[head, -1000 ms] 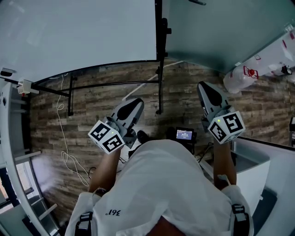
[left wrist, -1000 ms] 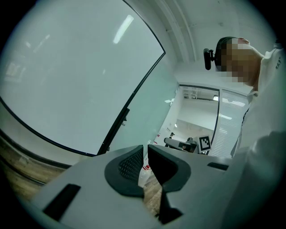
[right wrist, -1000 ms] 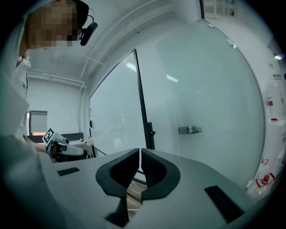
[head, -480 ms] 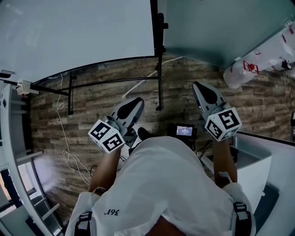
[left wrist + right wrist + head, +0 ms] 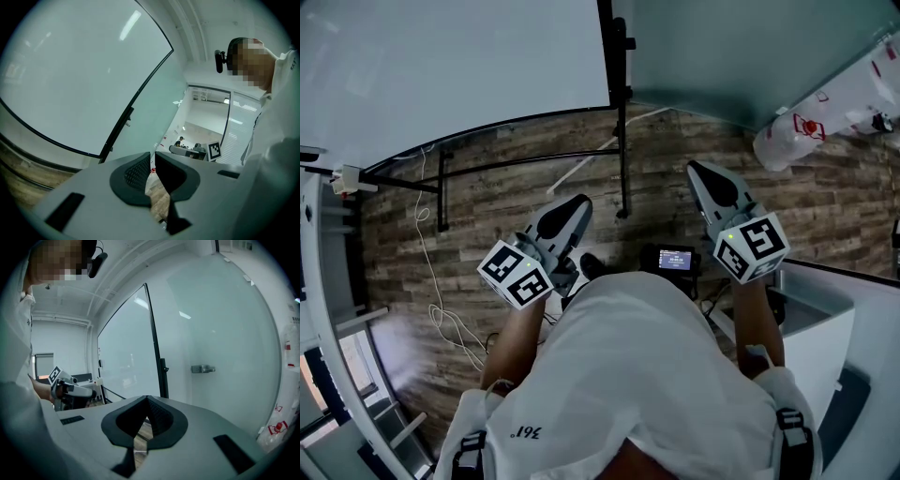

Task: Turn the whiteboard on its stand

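The whiteboard (image 5: 441,66) is a big white panel in a black frame across the top left of the head view. Its black stand post (image 5: 620,112) and floor bars (image 5: 534,169) reach onto the wood floor. My left gripper (image 5: 572,204) hovers short of the floor bars; it holds nothing and its pads stand a thin slit apart (image 5: 153,154). My right gripper (image 5: 698,169) is to the right of the post, shut and empty, the tips meeting (image 5: 147,398). The right gripper view has the whiteboard (image 5: 124,362) edge-on behind its post (image 5: 154,343). Neither gripper touches the board.
A frosted glass wall (image 5: 741,56) with a metal handle (image 5: 202,368) stands right of the board. A white cable (image 5: 427,281) loops over the floor at left. A small screen device (image 5: 675,260) lies near my feet. A white bag with red print (image 5: 811,131) and a white cabinet (image 5: 811,347) are at right.
My right gripper has drifted a little down and to the left in the head view. The left gripper has stayed put. The whiteboard has not turned.
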`<action>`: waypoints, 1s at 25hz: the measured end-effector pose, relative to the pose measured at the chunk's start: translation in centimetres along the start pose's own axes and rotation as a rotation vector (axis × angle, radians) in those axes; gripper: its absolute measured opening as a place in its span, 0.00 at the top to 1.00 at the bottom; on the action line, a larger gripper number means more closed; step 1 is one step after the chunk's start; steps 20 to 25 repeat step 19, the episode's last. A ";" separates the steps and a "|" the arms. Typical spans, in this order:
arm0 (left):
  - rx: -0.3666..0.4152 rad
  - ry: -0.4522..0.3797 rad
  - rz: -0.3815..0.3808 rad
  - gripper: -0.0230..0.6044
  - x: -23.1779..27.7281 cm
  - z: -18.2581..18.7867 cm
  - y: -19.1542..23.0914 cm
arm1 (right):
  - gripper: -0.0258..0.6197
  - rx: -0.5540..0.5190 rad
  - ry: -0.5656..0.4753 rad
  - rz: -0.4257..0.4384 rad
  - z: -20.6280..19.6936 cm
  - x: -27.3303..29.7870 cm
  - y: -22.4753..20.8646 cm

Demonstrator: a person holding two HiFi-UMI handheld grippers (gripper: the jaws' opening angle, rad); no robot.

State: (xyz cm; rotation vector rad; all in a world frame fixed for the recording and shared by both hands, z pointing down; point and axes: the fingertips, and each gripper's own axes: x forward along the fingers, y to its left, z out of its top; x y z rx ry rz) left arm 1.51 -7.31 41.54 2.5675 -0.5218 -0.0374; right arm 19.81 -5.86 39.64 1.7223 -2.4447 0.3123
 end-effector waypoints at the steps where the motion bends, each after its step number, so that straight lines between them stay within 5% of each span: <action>1: -0.001 0.003 0.000 0.90 0.0 0.0 0.0 | 0.92 0.002 0.000 0.001 0.1 -0.1 0.0; 25: 0.007 0.022 -0.020 0.90 0.4 -0.2 -0.6 | 0.92 -0.036 0.009 -0.007 0.2 -0.2 0.7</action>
